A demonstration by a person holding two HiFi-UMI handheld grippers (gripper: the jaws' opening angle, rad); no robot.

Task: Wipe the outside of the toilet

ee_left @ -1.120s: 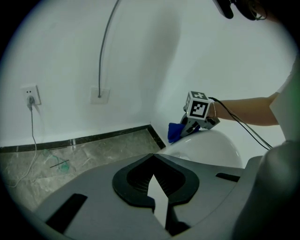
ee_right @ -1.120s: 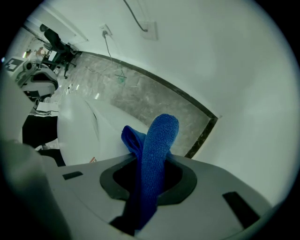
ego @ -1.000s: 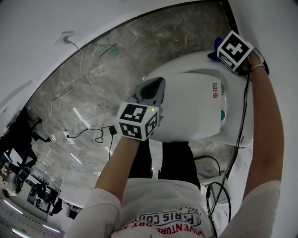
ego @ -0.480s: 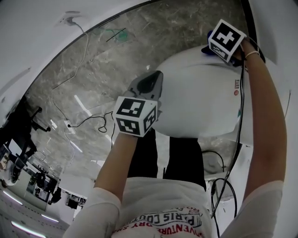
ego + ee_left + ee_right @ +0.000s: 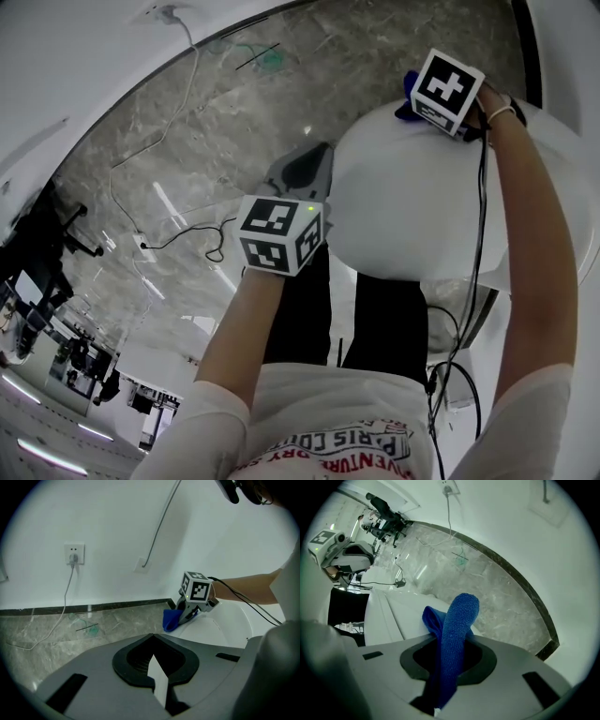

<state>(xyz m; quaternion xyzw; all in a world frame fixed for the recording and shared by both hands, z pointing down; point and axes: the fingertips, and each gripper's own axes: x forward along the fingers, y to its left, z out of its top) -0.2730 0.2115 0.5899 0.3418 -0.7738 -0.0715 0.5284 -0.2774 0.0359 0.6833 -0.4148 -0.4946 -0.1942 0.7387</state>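
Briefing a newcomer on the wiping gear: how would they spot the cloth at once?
Find the white toilet by the wall. At its far edge the right tool grips a small cloth against the porcelain. It is the only bright blue, fuzzy thing among white and grey surfaces.

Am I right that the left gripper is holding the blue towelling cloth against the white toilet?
Not quite: it is the right gripper that is holding the blue towelling cloth against the white toilet, as the right gripper view shows.
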